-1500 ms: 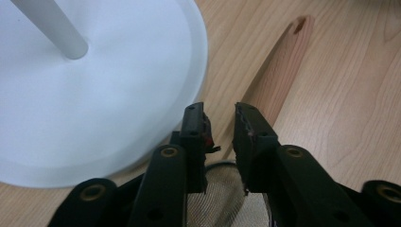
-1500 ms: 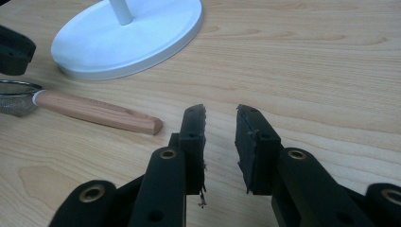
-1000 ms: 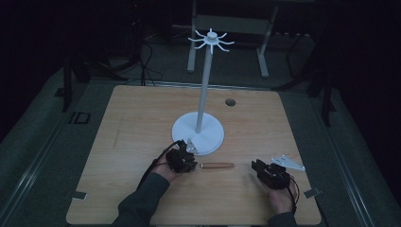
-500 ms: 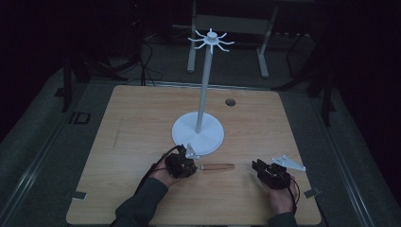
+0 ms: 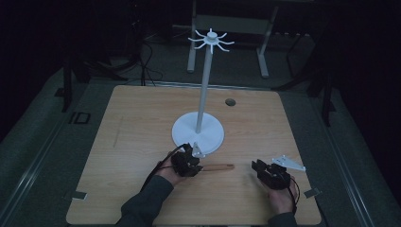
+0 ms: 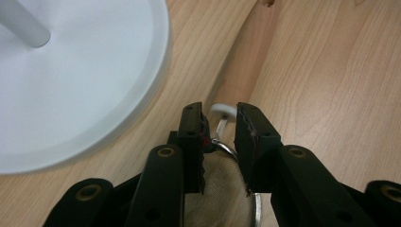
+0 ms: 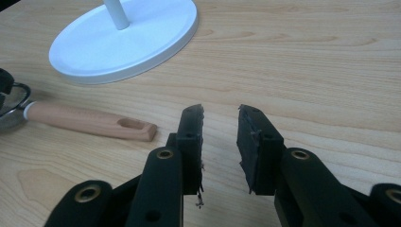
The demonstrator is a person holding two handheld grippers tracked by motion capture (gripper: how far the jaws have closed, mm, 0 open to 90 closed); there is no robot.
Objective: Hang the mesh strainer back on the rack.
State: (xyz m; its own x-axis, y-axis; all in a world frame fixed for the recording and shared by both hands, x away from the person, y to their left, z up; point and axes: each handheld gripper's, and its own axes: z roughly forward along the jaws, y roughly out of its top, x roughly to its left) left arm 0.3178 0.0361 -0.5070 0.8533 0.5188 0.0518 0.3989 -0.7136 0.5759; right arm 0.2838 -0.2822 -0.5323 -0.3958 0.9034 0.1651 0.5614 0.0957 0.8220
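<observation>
Your left gripper (image 6: 220, 127) sat partly open around the strainer (image 6: 227, 189) (wooden handle), low in the frame. Your right gripper (image 7: 220, 123) was open, holding nothing.

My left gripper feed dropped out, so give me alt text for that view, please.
The left hand-held gripper has its black jaws either side of a small mesh strainer, near the wire neck joining its metal rim to the wooden handle. The strainer lies on the wooden table beside the stand's round white base.
</observation>
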